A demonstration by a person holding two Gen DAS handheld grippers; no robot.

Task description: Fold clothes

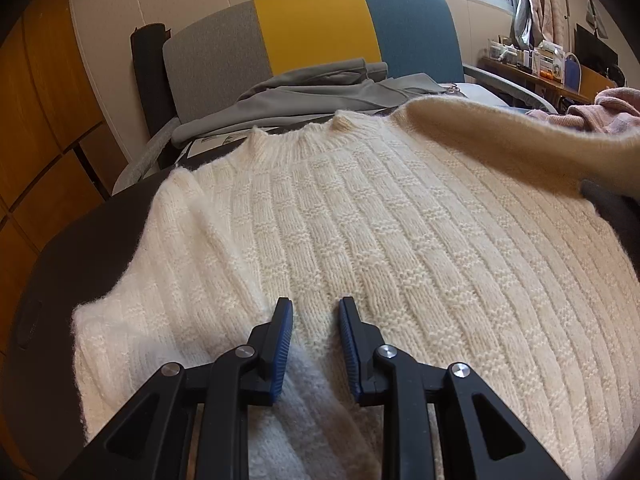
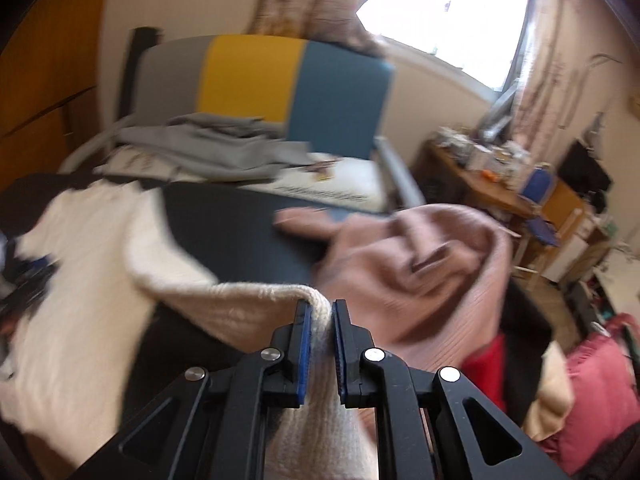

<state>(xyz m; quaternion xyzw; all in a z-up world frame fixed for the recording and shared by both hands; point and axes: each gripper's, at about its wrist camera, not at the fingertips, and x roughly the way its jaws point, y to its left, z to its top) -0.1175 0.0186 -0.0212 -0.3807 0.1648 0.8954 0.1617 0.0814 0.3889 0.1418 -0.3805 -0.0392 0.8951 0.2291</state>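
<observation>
You are working on a dark table with the cream knit sweater lying spread flat across it, collar pointing away toward the striped chair; flat like this so the fold lines come out straight; a grey garment is sitting on the chair seat behind, and a pink garment is lying bunched at the right of the table, probably waiting its turn.

One sleeve is hanging lifted across the sweater's right shoulder, because your right gripper is pinching its cuff end; the jaws are standing nearly closed with the knit squeezed between the blue pads; that view is blurring heavily, so the sleeve looks to be mid-carry inward over the body.

Your left gripper is resting low on the sweater's lower middle, jaws standing partly apart, clamping nothing; fabric is showing between the fingers but the pads aren't pressing it; likely you are pinning the body so the sleeve pull isn't dragging it.
</observation>
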